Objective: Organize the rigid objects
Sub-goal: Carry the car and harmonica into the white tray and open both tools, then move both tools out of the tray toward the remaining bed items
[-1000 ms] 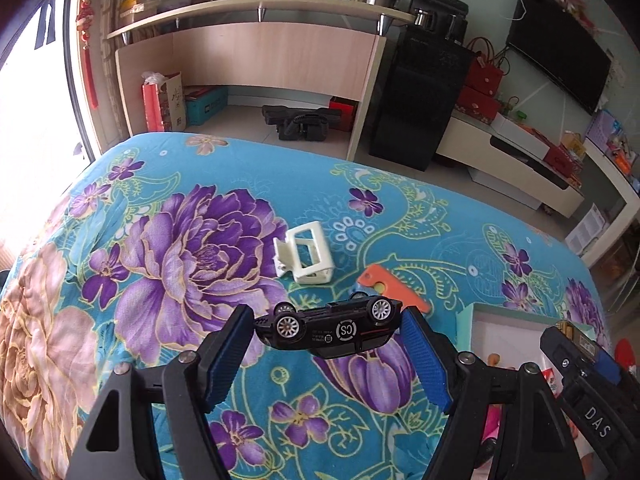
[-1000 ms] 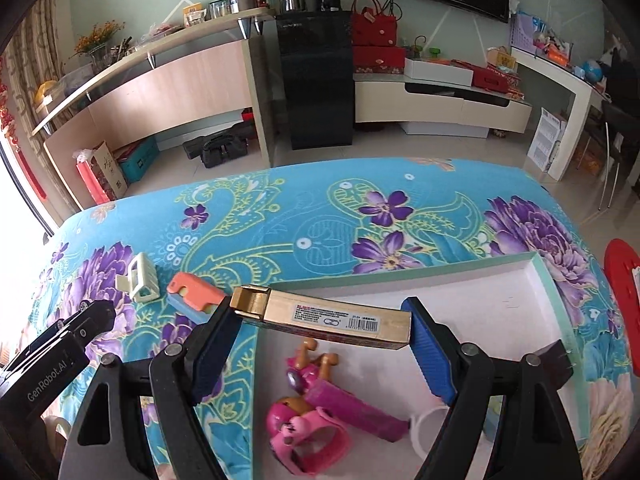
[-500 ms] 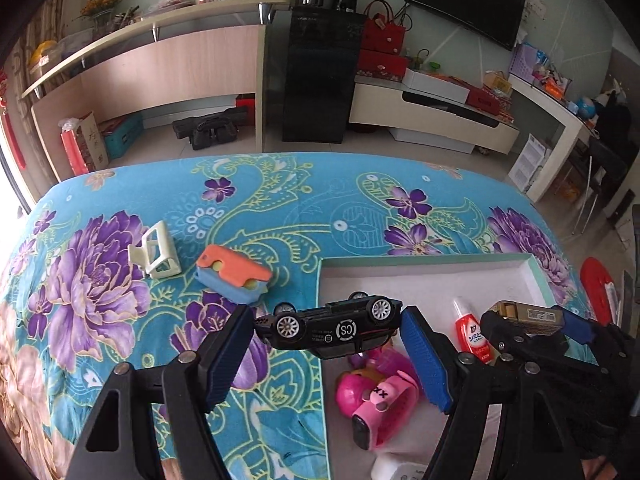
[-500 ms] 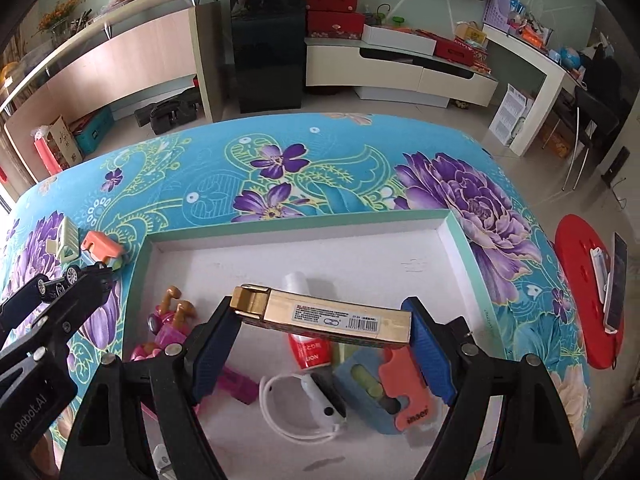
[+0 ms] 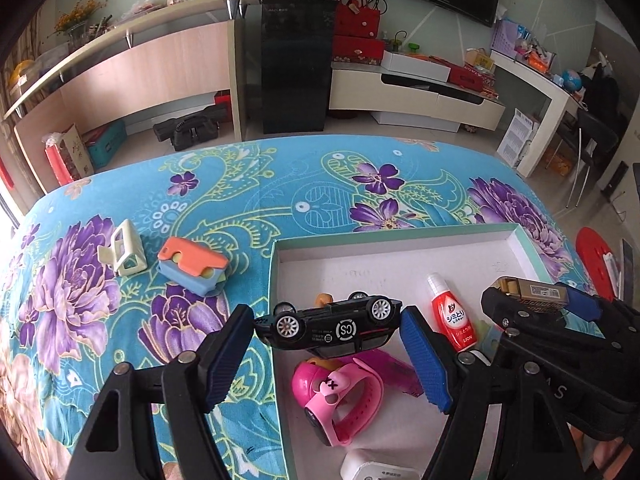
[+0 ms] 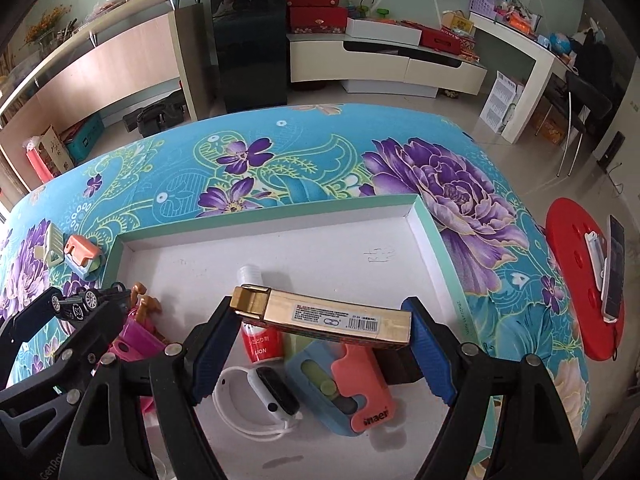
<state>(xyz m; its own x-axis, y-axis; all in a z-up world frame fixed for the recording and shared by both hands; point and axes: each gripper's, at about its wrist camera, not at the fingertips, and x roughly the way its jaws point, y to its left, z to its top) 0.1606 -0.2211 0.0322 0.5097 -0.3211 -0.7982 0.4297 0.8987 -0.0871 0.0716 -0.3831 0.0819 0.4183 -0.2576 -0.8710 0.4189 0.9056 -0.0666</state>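
A black toy car (image 5: 329, 327) is pinched upside down, wheels up, between the blue pads of the left gripper (image 5: 327, 334). The car is held in the air over the left edge of the white box (image 5: 392, 248), which sits on the blue flowered cloth (image 5: 248, 196). A flat gold box (image 6: 324, 317) with a barcode is squeezed end to end by the right gripper (image 6: 322, 336) and is held over the middle of the white box. Inside the white box a red bottle (image 5: 452, 314), a pink watch (image 5: 338, 398), a white watch (image 6: 260, 394) and a blue and orange case (image 6: 344, 388) can be seen lying on the bottom. On the cloth, to the left of the box, a second blue and orange case (image 5: 194, 270) and a small cream stand (image 5: 124, 248) are found close together.
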